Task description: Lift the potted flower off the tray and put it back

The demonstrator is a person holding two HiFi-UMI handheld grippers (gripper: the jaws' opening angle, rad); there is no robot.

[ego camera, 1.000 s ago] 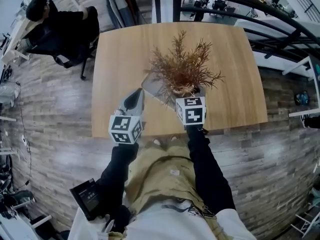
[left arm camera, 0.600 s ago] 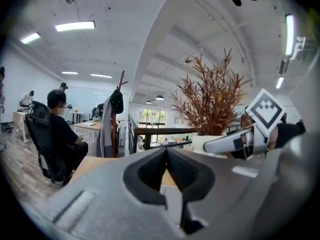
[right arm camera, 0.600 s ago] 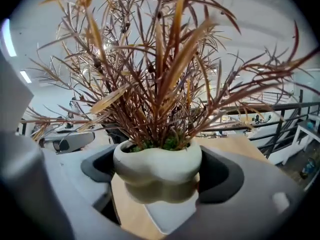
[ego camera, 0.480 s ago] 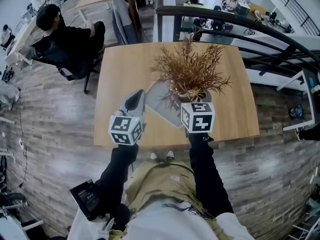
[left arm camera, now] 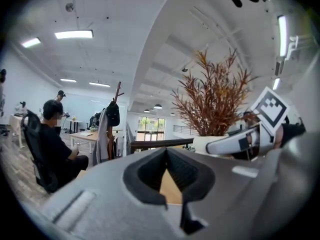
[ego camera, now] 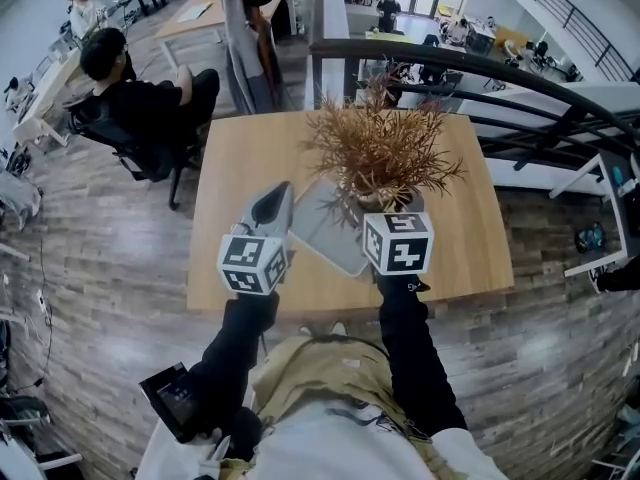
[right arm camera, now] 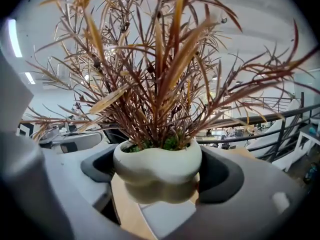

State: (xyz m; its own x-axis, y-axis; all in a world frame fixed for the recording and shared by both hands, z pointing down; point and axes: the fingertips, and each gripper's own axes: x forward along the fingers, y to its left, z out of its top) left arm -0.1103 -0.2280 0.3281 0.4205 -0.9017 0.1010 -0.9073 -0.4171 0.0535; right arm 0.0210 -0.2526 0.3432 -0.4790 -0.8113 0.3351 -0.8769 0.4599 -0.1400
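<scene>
Pale wood-grain desk (ego camera: 240,158) stands on plank flooring, with a person in black (ego camera: 140,108) seated off its left corner. The left tongs (ego camera: 272,198) hover beside the flat grey round-cornered tray (ego camera: 325,230), tips pressed together on nothing. The right tongs (ego camera: 390,206) clamp the potted flower (right arm camera: 157,164), a matte white lobed pot under dry russet needle sprays. Only the right gripper view reveals the pot held clear above the tray
</scene>
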